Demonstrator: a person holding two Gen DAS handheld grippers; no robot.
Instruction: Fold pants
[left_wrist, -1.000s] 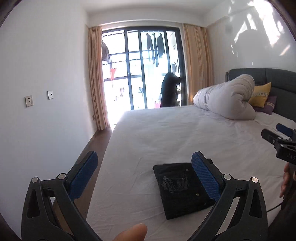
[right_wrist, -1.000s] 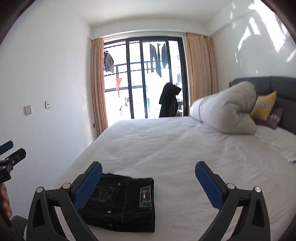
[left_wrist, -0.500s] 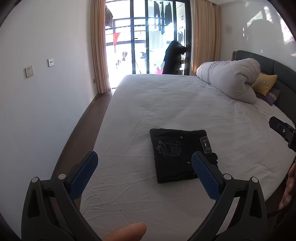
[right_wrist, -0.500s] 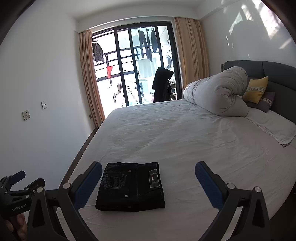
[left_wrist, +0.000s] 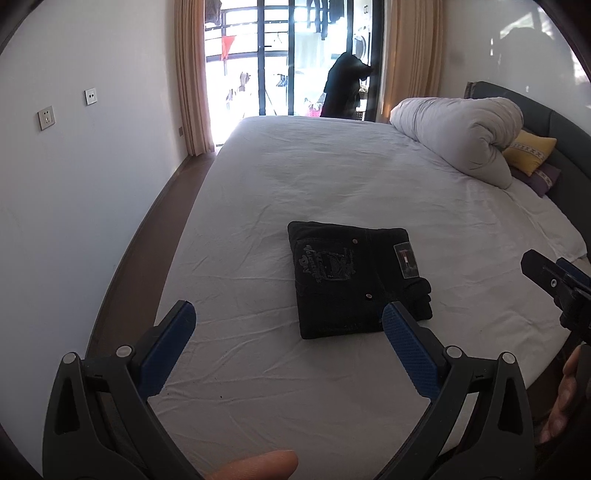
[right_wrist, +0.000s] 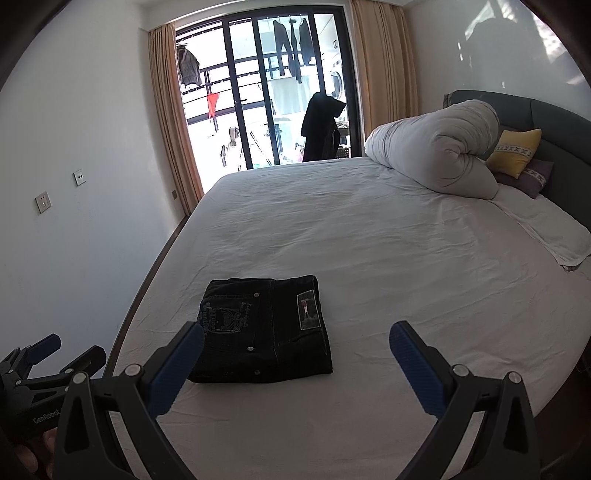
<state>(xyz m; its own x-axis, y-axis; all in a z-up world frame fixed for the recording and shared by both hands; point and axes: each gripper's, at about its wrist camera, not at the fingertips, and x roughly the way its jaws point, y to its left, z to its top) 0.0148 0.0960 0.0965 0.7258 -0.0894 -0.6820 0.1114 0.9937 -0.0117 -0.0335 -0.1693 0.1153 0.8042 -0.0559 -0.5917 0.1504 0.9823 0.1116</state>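
The black pants (left_wrist: 351, 284) lie folded into a compact rectangle on the white bed sheet (left_wrist: 295, 177); they also show in the right wrist view (right_wrist: 262, 328). My left gripper (left_wrist: 288, 332) is open and empty, held above the near part of the bed, short of the pants. My right gripper (right_wrist: 295, 350) is open and empty, also held above the bed in front of the pants. Each gripper shows at the edge of the other's view: the right one (left_wrist: 554, 284) and the left one (right_wrist: 48, 362).
A rolled grey duvet (right_wrist: 436, 155) and a yellow pillow (right_wrist: 517, 151) lie at the headboard (right_wrist: 554, 122) on the far right. The white wall (left_wrist: 74, 184) and a strip of wooden floor (left_wrist: 155, 236) run along the bed's left side. A balcony door (right_wrist: 277, 92) stands behind.
Both grippers have risen and tilted down, so the whole folded pants now show. The pants have not moved. Both grippers stay open.
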